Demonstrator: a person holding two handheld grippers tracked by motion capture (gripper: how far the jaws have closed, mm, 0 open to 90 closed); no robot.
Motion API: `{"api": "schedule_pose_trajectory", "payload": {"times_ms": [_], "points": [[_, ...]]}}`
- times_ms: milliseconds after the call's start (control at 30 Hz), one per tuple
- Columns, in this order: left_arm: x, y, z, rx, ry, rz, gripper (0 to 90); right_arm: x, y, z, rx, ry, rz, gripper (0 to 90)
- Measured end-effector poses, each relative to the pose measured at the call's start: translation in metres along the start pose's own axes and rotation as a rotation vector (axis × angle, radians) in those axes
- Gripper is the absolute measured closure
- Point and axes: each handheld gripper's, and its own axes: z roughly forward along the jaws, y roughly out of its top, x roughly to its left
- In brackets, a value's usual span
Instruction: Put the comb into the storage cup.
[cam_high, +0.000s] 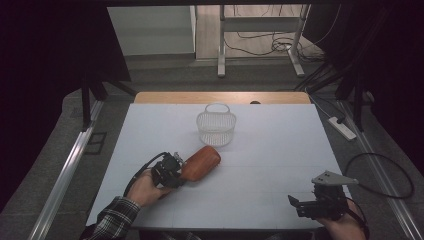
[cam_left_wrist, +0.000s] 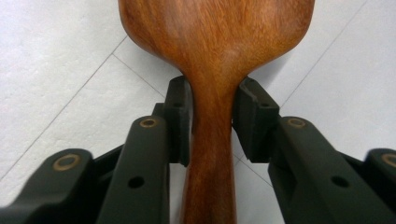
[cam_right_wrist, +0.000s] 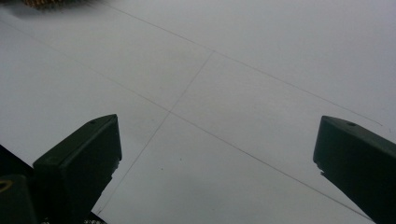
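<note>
Here the left gripper (cam_left_wrist: 212, 105) clamps the neck of a wooden spoon (cam_high: 200, 163), likely to lift it toward the wire basket (cam_high: 216, 128) just beyond. Spoon lies on the white worktop (cam_high: 280, 165), handle running between the jaws, bowl ahead of them. Right gripper (cam_right_wrist: 217, 154) rests apart, jaws wide, nothing between them.

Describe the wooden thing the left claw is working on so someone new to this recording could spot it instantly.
Start at the white table and find the white wire basket near its far edge. Just in front of it, toward the person's left hand, lies the wooden spoon, its narrow neck between the left claw pads. It is the one reddish-brown thing on the table, with a broad rounded head.
</note>
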Motion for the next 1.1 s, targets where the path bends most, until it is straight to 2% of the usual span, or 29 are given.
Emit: {"api": "schedule_pose_trajectory", "payload": {"times_ms": [333,500,733,967,1100], "points": [[-0.0040,-0.0023,-0.0010,-0.014,0.030,0.016,72.0,0.0002,0.0000,-0.0001,-0.001,0.001,-0.004,1.4],[-0.0024,-0.0031,-0.0016,-0.019,0.010,-0.006,72.3,0.0002,-0.0001,-0.0003,-0.002,0.001,-0.004,1.5],[-0.0040,-0.0041,-0.0032,-0.030,0.019,-0.001,72.4,0.0003,0.0000,-0.0002,-0.001,0.000,-0.005,1.5],[-0.0035,-0.0060,-0.0050,-0.041,0.006,-0.009,72.4,0.0002,0.0000,-0.0001,0.000,0.001,-0.004,1.5],[-0.0059,-0.0059,-0.0073,-0.064,0.003,-0.007,72.4,0.0003,0.0000,0.0000,0.001,0.001,-0.004,1.5]]}}
